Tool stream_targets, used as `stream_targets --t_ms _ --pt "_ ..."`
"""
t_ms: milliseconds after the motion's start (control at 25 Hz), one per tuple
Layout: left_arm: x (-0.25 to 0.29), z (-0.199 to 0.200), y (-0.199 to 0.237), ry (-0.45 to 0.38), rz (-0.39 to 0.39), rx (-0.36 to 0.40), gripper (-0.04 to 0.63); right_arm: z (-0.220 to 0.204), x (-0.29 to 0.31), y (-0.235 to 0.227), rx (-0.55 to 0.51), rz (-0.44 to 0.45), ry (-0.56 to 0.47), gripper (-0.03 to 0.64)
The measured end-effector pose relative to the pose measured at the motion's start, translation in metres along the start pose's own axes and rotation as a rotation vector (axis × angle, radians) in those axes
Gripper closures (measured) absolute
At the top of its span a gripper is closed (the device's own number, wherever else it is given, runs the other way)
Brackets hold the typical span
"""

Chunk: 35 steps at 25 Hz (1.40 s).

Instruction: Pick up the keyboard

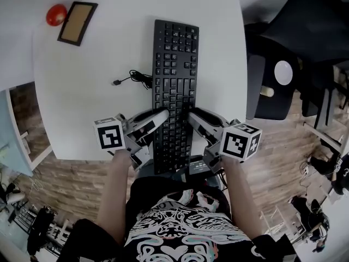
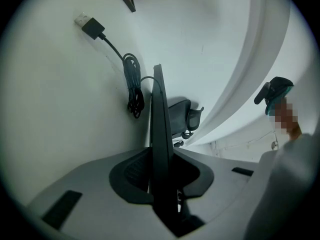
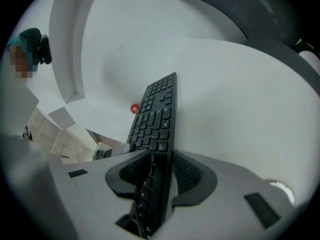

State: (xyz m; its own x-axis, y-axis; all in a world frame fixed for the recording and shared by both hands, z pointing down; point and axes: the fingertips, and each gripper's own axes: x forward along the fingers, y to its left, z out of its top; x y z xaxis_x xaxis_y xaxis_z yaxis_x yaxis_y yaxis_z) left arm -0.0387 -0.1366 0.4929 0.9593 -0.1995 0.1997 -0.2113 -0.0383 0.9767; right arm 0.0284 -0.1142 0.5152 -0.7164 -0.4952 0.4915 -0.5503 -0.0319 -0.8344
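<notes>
A black keyboard (image 1: 174, 81) lies lengthwise on the white table (image 1: 87, 108), its near end reaching past the table's front edge. My left gripper (image 1: 162, 118) holds the keyboard's left long edge near that end. In the left gripper view the keyboard (image 2: 159, 114) stands edge-on between the dark pads (image 2: 131, 173), and the left gripper (image 2: 161, 171) is shut on it. My right gripper (image 1: 193, 118) holds the opposite long edge. In the right gripper view the right gripper (image 3: 159, 176) clamps the keyboard (image 3: 157, 114), one pad on the keys and one on the underside.
The keyboard's coiled black cable (image 1: 133, 78) with its USB plug (image 2: 90, 26) lies to the left of it. A red ball-like thing (image 1: 56, 15) and a framed brown board (image 1: 78, 23) sit at the far left corner. A dark chair (image 1: 283, 75) stands beside the table's right edge.
</notes>
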Motion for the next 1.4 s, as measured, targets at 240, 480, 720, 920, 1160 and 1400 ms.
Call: stream_targets --t_ms 240,480,720,920,1160,1400 --pt "-0.001 0.002 -0.007 -0.055 -0.082 -0.033 0.500 0.001 -0.007 0.004 0.027 0.095 -0.065 0.477" --pt "-0.002 0.001 -0.007 -0.071 -0.135 -0.019 0.500 0.007 -0.008 0.008 0.081 0.205 -0.124 0.476" --pt "-0.002 0.000 -0.008 -0.052 -0.141 -0.023 0.500 0.012 0.004 0.012 0.090 0.208 -0.124 0.474" --pt "-0.003 0.001 -0.007 -0.070 -0.169 -0.033 0.500 0.015 0.002 0.014 0.110 0.195 -0.174 0.474" --pt "0.001 -0.001 -0.001 -0.060 -0.144 0.020 0.500 0.015 0.000 0.014 0.027 0.173 -0.175 0.474" --pt "0.002 0.000 0.010 -0.064 -0.187 0.026 0.500 0.013 0.001 0.011 -0.037 0.141 -0.186 0.477"
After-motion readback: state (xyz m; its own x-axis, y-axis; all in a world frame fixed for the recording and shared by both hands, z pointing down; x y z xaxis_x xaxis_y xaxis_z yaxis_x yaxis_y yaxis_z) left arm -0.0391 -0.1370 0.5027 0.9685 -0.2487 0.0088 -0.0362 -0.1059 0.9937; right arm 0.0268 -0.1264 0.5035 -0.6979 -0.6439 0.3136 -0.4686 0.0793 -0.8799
